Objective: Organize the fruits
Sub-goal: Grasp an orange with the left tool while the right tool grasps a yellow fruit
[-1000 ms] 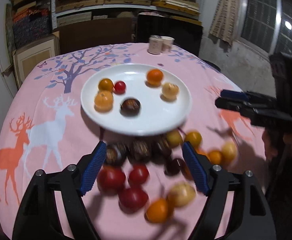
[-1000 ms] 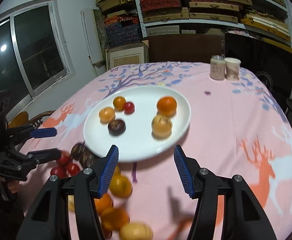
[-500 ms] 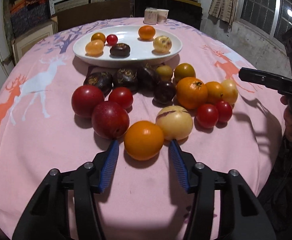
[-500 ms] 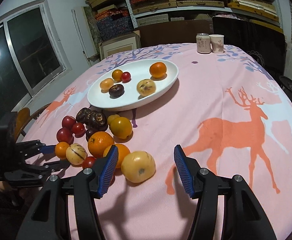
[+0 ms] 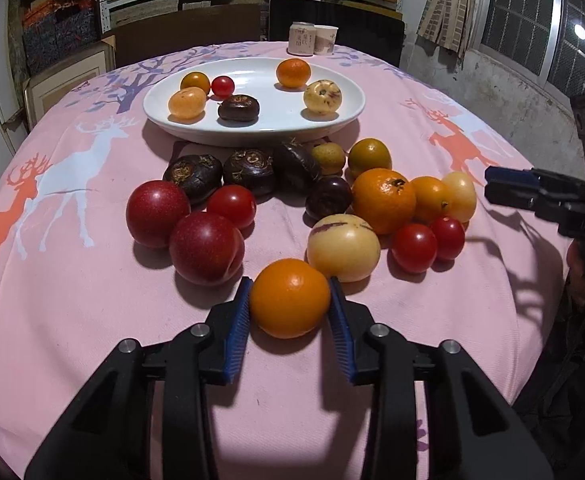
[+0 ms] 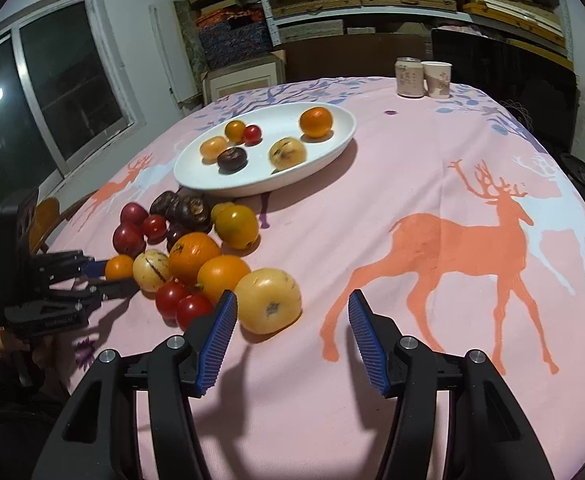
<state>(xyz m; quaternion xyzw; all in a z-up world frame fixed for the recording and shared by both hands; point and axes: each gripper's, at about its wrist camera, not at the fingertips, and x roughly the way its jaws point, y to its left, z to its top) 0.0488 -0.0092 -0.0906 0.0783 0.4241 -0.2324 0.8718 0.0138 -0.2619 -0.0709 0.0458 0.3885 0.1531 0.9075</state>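
My left gripper [image 5: 290, 304] is shut on a small orange [image 5: 290, 298] that rests on the pink cloth at the near edge of a fruit pile; the orange also shows in the right wrist view [image 6: 119, 267]. Behind it lie two red plums [image 5: 206, 253], a pale yellow melon fruit [image 5: 343, 247], cherry tomatoes [image 5: 414, 247], a big orange [image 5: 383, 200] and dark chestnut-like fruits [image 5: 193, 176]. A white plate [image 5: 344, 114] farther back holds several fruits. My right gripper [image 6: 292, 320] is open and empty, just right of a yellow fruit [image 6: 268, 300].
A can [image 6: 409, 78] and a paper cup [image 6: 437, 79] stand at the table's far edge. Shelves with boxes and a dark chair back lie behind. The table's right half shows only deer-print cloth [image 6: 472, 240].
My left gripper moved forward and closed its fingers on the small orange. My right gripper dropped lower and nearer the yellow fruit, still open.
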